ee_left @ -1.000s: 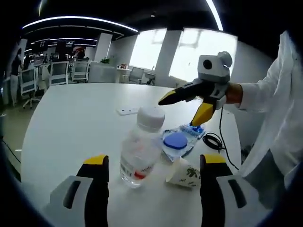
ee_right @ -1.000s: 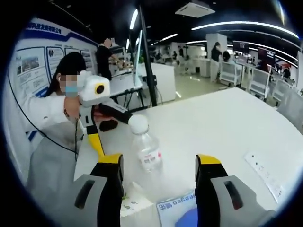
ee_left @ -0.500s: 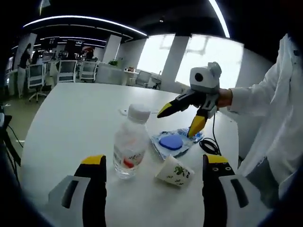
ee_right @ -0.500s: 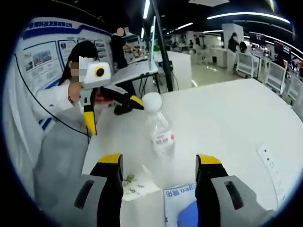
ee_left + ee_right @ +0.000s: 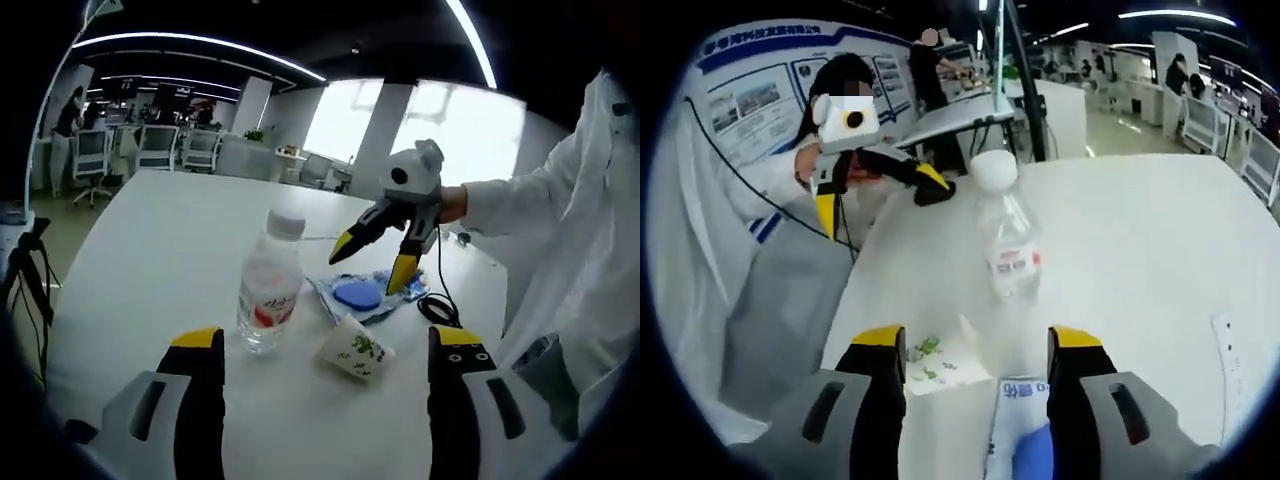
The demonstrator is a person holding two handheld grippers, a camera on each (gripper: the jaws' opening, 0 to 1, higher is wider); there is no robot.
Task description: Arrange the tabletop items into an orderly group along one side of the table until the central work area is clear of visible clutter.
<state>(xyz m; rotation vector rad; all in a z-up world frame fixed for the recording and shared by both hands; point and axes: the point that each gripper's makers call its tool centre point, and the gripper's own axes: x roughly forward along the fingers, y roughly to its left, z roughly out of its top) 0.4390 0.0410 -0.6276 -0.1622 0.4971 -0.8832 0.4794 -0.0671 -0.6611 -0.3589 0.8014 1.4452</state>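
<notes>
A clear plastic bottle with a white cap (image 5: 268, 283) stands upright on the white table (image 5: 150, 240). Just right lie a tipped paper cup (image 5: 355, 350) and a blue-lidded packet (image 5: 362, 296). The left gripper (image 5: 315, 410) and the right gripper (image 5: 372, 258) both gape, holding nothing.

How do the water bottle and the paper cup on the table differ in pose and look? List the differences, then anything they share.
Pose: the water bottle stands upright, while the paper cup lies on its side.
Look: the bottle is clear plastic with a white cap and a red-marked label; the cup is opaque white with a green leaf print.
Height: as they sit, the bottle rises well above the cup.
Shared: both rest on the white table, neither gripped.
</notes>
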